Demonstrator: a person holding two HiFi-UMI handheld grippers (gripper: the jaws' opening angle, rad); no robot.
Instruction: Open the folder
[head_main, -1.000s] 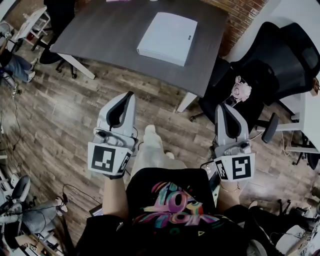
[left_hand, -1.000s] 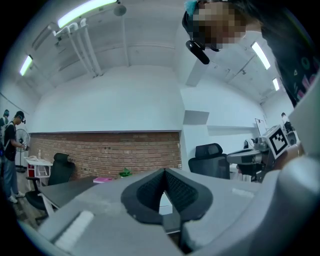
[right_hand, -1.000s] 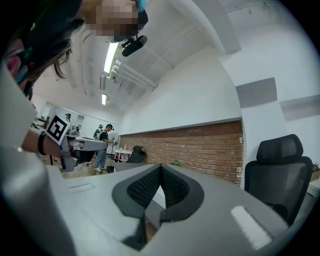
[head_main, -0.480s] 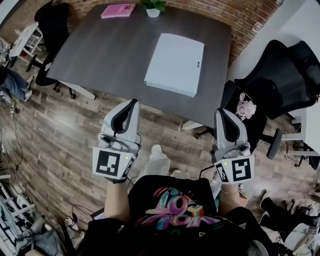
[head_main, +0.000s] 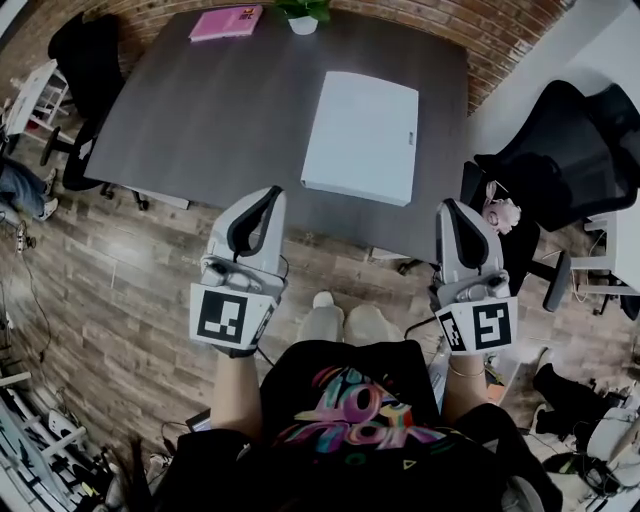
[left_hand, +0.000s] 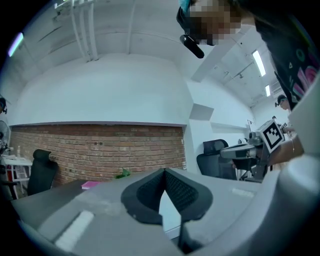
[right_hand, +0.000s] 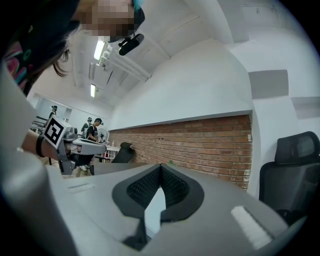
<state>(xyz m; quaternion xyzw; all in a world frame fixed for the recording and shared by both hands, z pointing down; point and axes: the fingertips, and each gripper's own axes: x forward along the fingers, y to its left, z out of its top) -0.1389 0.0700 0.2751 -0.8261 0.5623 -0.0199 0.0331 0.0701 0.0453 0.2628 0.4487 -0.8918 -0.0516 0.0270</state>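
A closed white folder (head_main: 361, 136) lies flat on the dark grey table (head_main: 200, 110), right of its middle. My left gripper (head_main: 272, 192) is held level at the table's near edge, to the near left of the folder and apart from it. Its jaws are shut with nothing between them, as the left gripper view (left_hand: 164, 171) also shows. My right gripper (head_main: 447, 204) hangs past the table's near right corner, to the near right of the folder. It is shut and empty too, with its pads meeting in the right gripper view (right_hand: 160, 165).
A pink book (head_main: 226, 22) and a small potted plant (head_main: 303, 14) sit at the table's far edge by the brick wall. A black office chair (head_main: 565, 150) stands right of the table, another chair (head_main: 85, 50) at its far left. Wood floor lies below.
Both grippers have moved forward toward the table, still shut. The table and folder now sit lower and nearer in the head view, and the book and plant have come into sight.
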